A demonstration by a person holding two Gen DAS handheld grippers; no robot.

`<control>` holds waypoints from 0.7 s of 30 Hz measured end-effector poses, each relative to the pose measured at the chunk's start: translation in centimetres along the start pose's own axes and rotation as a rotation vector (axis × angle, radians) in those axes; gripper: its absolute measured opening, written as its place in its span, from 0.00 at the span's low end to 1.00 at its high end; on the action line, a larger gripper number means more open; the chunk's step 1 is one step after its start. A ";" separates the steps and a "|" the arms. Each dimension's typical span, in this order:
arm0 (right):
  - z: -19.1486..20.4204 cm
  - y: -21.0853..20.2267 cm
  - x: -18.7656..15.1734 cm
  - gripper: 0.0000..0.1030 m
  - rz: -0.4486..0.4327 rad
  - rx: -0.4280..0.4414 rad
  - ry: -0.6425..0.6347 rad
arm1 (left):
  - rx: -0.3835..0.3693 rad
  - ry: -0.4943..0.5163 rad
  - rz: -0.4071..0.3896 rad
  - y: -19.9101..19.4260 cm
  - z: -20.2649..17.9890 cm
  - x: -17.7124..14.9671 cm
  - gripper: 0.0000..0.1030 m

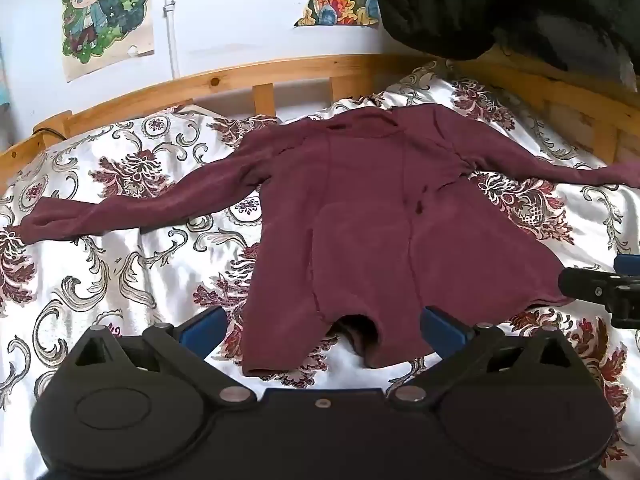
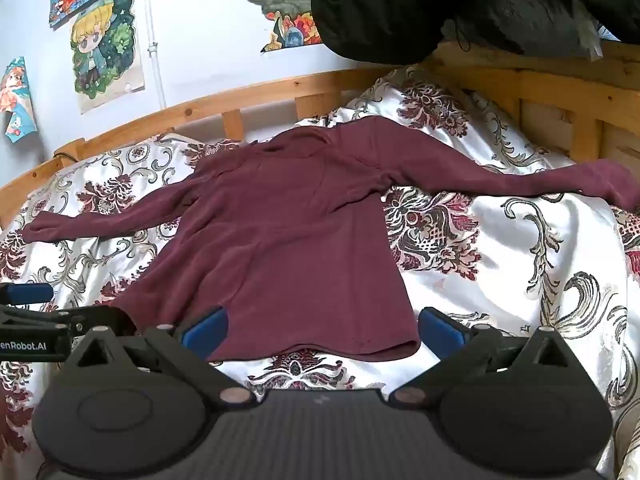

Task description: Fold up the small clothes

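Note:
A small maroon long-sleeved top [image 1: 360, 216] [image 2: 280, 240] lies flat on the bed, both sleeves spread out to the sides and its collar toward the headboard. My left gripper [image 1: 322, 330] is open over the left part of the hem, its blue pads either side of the cloth without pressing it. My right gripper [image 2: 322, 330] is also open, over the right part of the hem near the bottom right corner. Each gripper shows at the edge of the other's view, the right gripper [image 1: 600, 288] and the left gripper [image 2: 36, 316].
The bedcover [image 1: 120, 264] is shiny white with dark red floral print. A wooden bed rail [image 1: 224, 80] runs behind the top. A black bulky garment [image 1: 500, 4] hangs at the upper right. Posters [image 1: 106, 16] are stuck on the wall.

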State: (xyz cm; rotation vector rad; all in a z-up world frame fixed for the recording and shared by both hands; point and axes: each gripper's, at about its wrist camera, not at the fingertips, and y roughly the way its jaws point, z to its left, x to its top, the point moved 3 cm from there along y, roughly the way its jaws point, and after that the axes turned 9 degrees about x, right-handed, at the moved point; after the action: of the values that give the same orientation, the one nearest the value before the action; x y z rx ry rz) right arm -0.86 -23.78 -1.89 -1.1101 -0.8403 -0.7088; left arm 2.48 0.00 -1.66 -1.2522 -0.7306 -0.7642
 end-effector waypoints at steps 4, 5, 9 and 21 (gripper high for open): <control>0.4 0.0 0.0 1.00 0.005 0.003 0.000 | -0.015 0.006 0.009 0.0 0.0 0.0 0.99; 0.5 0.0 0.0 1.00 0.004 0.004 -0.001 | -0.017 0.008 0.011 0.0 0.0 -0.1 0.99; -0.2 0.3 -0.5 1.00 0.002 0.005 -0.001 | -0.013 0.005 0.016 0.3 0.9 -0.6 0.99; -0.1 0.2 -0.4 1.00 0.013 -0.004 0.013 | 0.000 0.004 0.033 0.6 0.3 -0.3 0.99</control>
State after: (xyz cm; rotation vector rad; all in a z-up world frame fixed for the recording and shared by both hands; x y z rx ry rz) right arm -0.83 -23.76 -2.32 -1.1123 -0.8205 -0.7064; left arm 2.79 0.42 -2.18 -1.2598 -0.7050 -0.7399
